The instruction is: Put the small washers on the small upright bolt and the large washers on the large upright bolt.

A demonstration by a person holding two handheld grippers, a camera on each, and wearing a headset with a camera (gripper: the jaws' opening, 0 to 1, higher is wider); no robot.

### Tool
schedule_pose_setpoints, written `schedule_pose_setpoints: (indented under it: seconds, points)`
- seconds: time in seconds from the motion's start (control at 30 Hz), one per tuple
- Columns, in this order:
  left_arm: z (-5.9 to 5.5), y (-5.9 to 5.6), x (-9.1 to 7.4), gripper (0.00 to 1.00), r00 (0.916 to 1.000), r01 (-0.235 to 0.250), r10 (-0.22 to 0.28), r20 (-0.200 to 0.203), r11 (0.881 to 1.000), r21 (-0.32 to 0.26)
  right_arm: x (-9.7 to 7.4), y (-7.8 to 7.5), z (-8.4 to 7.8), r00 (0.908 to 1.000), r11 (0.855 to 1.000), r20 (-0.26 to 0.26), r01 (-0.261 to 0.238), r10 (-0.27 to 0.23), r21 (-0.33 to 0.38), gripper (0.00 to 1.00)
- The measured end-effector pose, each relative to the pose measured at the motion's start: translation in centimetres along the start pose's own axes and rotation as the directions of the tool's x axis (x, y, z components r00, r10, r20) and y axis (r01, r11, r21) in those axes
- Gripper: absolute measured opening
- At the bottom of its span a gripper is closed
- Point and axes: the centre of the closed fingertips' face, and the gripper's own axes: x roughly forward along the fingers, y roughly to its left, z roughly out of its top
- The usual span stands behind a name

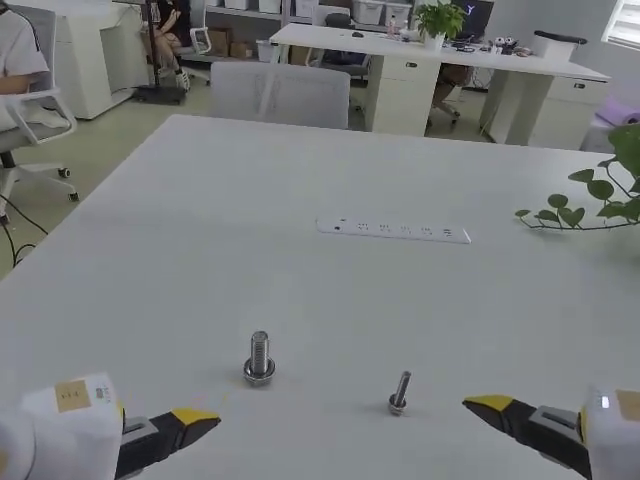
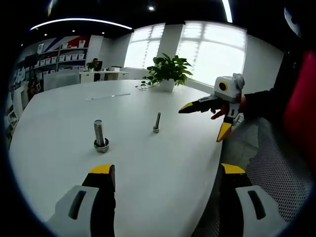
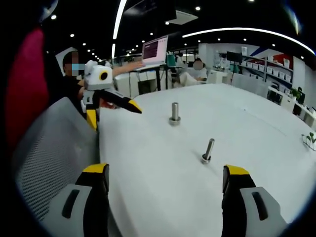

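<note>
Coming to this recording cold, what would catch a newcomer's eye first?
Two bolts stand on the white table: the large bolt toward the left, the thinner small bolt right of it. The left gripper and right gripper flank them at the near edge, jaws wide open and empty.

1. In the head view, the left gripper (image 1: pixel 195 417) and the right gripper (image 1: pixel 490 405) are cut off by the bottom edge. One yellow tip is seen of each, and the second jaw is hidden.
2. In each gripper view, the lower jaw bodies are cropped by the bottom edge.
3. A wider ring is seen at the foot of the large bolt (image 1: pixel 259 358). Whether it is a flange or washers cannot be told.
4. The base of the small bolt (image 1: pixel 399 392) is too small to be made out.
5. The plant (image 1: pixel 600 195) is cut by the right edge.
6. The sockets of the power strip (image 1: pixel 393 230) are too small to be counted.
7. A person (image 1: pixel 20 50) is cut off at the upper left.
</note>
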Motion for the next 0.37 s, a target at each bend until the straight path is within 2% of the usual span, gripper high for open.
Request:
schedule_pose_setpoints:
  seconds: [0.37]
  points:
    - [-0.08, 0.09, 0.07, 0.88, 1.0, -0.001, 0.001, 0.001, 1.0, -0.012, 0.04, 0.22, -0.18, 1.0, 1.0, -0.008, -0.006, 0.006, -0.007, 0.96]
